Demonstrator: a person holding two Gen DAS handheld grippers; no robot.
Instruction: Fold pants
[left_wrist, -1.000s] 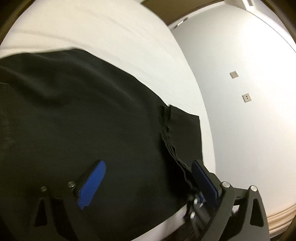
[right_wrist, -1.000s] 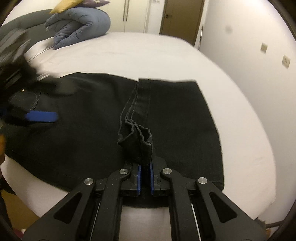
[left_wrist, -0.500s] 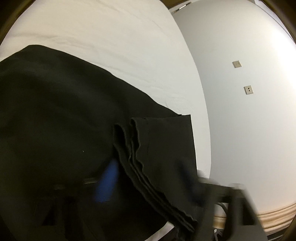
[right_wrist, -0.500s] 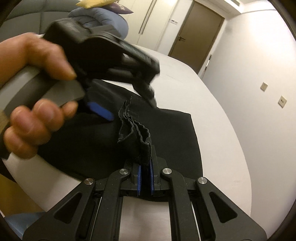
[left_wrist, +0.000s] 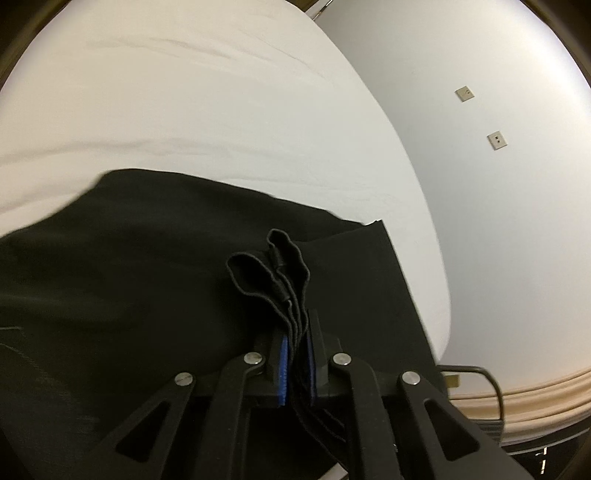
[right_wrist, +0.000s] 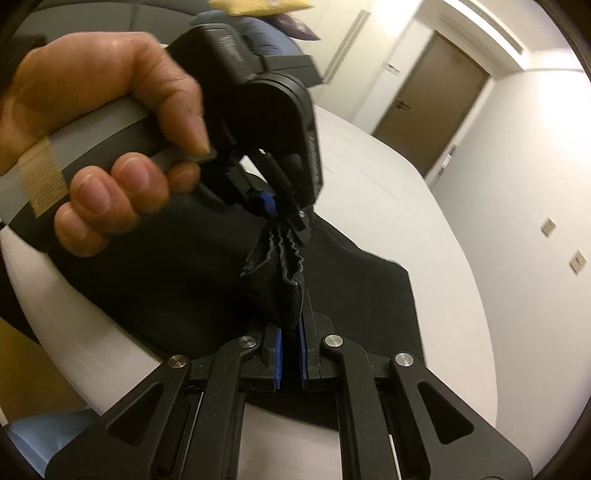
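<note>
The black pants (left_wrist: 147, 295) lay on the white bed (left_wrist: 221, 110), their stacked hem layers (right_wrist: 284, 258) lifted off the mattress. A second earlier the left gripper (left_wrist: 295, 354) stood spread above the cloth; now its jaws were closing on those layers, beside the right gripper (right_wrist: 290, 354), which remained pinched on the same hem. With both ends apparently held, the fold could likely be carried over.

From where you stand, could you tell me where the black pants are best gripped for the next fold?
Take the black pants at the stacked hem edge, coming from the near side of the bed. The layers bunch there into one thick raised band. The left gripper, its jaws closing, and the right gripper both pinch it there.
</note>
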